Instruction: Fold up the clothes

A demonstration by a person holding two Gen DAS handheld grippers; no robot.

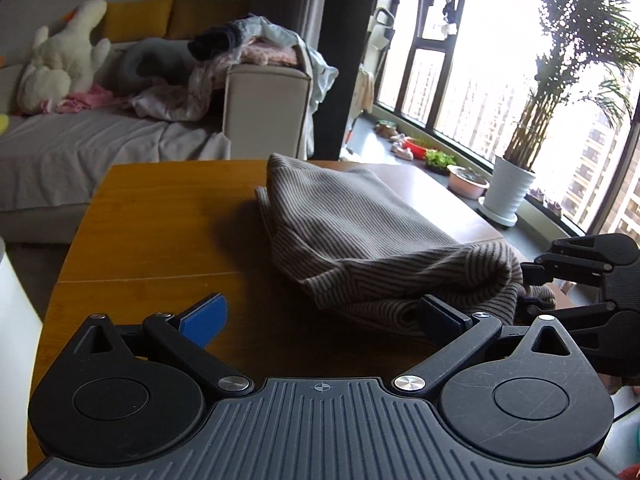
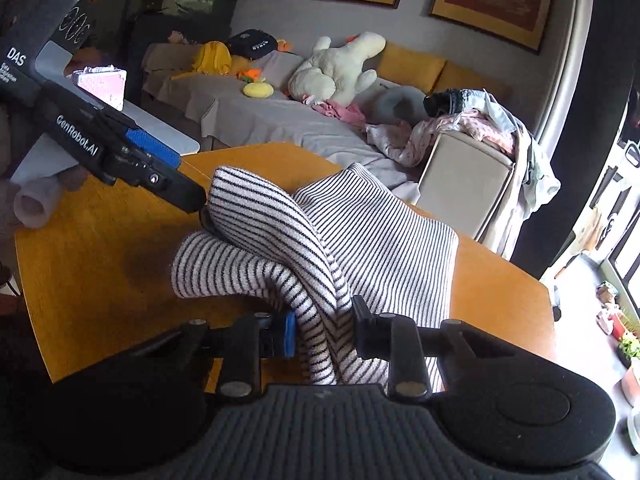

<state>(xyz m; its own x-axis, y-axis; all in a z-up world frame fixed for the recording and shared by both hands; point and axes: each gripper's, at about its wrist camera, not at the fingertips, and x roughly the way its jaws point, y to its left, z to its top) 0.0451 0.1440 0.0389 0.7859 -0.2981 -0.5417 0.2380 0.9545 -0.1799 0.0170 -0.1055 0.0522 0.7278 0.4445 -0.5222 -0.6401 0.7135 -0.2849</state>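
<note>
A black-and-white striped garment (image 2: 372, 236) lies bunched on the orange wooden table (image 2: 92, 264); it also shows in the left wrist view (image 1: 360, 232). My right gripper (image 2: 324, 330) is shut on a fold of the garment at its near edge and lifts it slightly. My left gripper (image 1: 320, 312) is open, its jaws wide apart, with its right finger (image 1: 440, 316) against the near fold of the garment and its blue-padded left finger (image 1: 204, 316) over bare table. The left gripper also shows in the right wrist view (image 2: 188, 184), touching the raised fold. The right gripper shows at the right in the left wrist view (image 1: 532, 284).
A grey sofa (image 1: 80, 152) with a white plush toy (image 1: 64, 72) and a heap of clothes (image 1: 248, 52) stands behind the table. A potted palm (image 1: 512, 188) and bowls sit on the window ledge at right. A white roll (image 2: 36, 204) lies at the table's left.
</note>
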